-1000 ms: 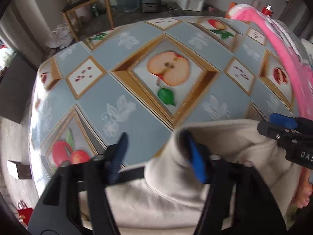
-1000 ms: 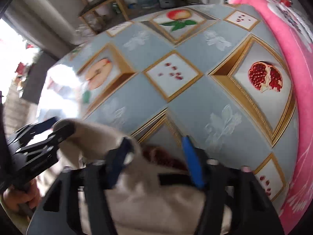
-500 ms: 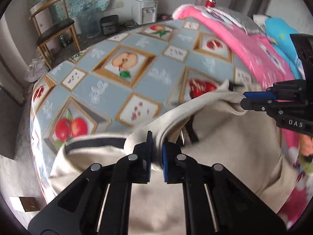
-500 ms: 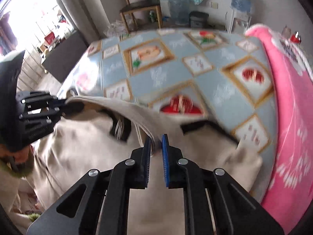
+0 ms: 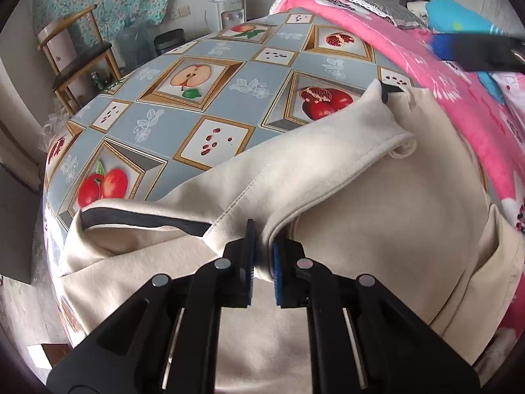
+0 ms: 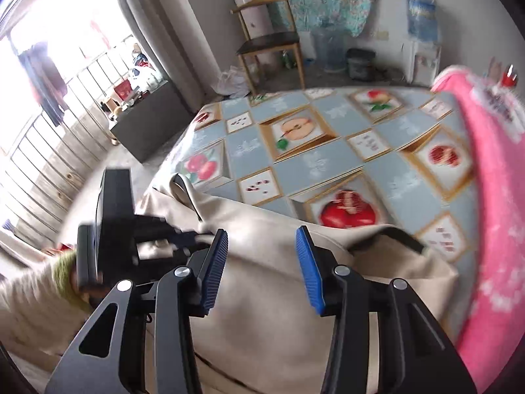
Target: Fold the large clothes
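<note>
A large cream garment [image 5: 377, 229] with a dark stripe [image 5: 141, 220] lies on the fruit-patterned tablecloth [image 5: 157, 118], its upper layer doubled over in a long fold. My left gripper [image 5: 262, 257] is shut on that fold's near edge; the right wrist view shows it [image 6: 193, 237] at the left, pinching cloth. My right gripper [image 6: 262, 262] hovers above the garment [image 6: 269, 295]. Its jaws are opening, and the blue pads [image 6: 310, 269] press on nothing. One blurred finger [image 5: 475, 54] of it shows at the top right of the left wrist view.
A pink blanket [image 5: 443, 92] runs along the table's right side, by the garment's edge. A wooden chair [image 6: 269, 39], a water dispenser [image 5: 229, 13] and a dark low cabinet [image 6: 147, 121] stand beyond the table. A hand with a green cuff [image 6: 65, 279] holds the left gripper.
Both grippers went from open to shut on the cream garment and drew it back, folding a layer over. The right gripper has since let go and lifted away; the left still grips.
</note>
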`<state>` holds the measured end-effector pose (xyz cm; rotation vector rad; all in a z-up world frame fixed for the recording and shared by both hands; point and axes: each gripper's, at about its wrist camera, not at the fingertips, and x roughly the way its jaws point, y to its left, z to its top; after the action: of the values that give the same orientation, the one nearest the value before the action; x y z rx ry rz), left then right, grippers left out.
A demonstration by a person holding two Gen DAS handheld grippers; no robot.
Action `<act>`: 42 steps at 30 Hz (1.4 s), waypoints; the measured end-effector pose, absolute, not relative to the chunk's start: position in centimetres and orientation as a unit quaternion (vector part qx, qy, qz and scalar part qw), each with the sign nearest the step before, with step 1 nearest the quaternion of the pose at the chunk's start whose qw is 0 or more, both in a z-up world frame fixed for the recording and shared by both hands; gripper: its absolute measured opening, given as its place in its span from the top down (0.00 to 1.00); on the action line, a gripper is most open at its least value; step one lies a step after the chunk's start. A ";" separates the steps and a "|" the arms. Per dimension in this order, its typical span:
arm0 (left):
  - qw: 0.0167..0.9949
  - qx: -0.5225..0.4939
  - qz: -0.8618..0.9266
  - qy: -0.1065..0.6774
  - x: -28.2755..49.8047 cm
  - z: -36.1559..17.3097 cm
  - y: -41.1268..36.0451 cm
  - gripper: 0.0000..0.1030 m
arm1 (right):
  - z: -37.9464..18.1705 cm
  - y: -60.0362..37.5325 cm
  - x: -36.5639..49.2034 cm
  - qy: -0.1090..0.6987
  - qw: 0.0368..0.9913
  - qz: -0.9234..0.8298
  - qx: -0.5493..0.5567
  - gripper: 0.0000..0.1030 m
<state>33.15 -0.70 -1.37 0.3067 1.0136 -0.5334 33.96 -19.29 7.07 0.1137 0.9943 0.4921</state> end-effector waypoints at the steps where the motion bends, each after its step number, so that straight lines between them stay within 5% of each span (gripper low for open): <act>1: 0.831 0.143 -0.252 0.476 33.0 -1.3 -0.6 0.91 | 5.7 -18.7 35.1 0.487 0.837 0.238 0.070 0.58; 6: 0.841 0.059 -0.274 0.463 31.8 0.7 2.4 0.66 | -1.5 -16.3 37.7 0.561 0.796 0.214 0.081 0.58; 9: 0.846 0.001 -0.280 0.454 31.7 2.1 5.1 0.60 | -3.3 -16.0 37.2 0.567 0.791 0.211 0.092 0.58; 17: 0.793 -0.148 -0.255 0.533 36.7 0.0 7.9 0.60 | -1.7 -17.8 36.0 0.560 0.791 0.211 0.130 0.58; 20: 0.788 -0.155 -0.234 0.548 38.0 -1.2 7.4 0.60 | 0.1 -21.0 35.3 0.535 0.803 0.189 0.182 0.44; 29: 0.772 -0.166 -0.241 0.564 39.2 -2.2 6.5 0.60 | -3.4 -26.1 35.9 0.592 0.750 0.135 0.261 0.42; 33: 0.768 -0.159 -0.249 0.568 39.1 -2.4 6.0 0.72 | -4.1 -24.8 36.1 0.590 0.746 0.165 0.262 0.43; 36: 0.773 -0.139 -0.241 0.570 39.3 -2.7 5.5 0.80 | -4.1 -23.6 36.3 0.595 0.749 0.172 0.236 0.54; 40: 0.792 -0.099 -0.234 0.556 39.7 -2.5 4.6 0.88 | -3.7 -22.5 36.9 0.589 0.763 0.173 0.203 0.82; 42: 0.806 -0.071 -0.230 0.541 40.1 -2.1 4.0 0.90 | -3.1 -22.3 37.2 0.578 0.776 0.168 0.188 0.85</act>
<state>40.12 3.95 -2.13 -0.1529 1.1572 -0.4912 37.23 -22.35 -3.08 0.4076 1.2509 0.3645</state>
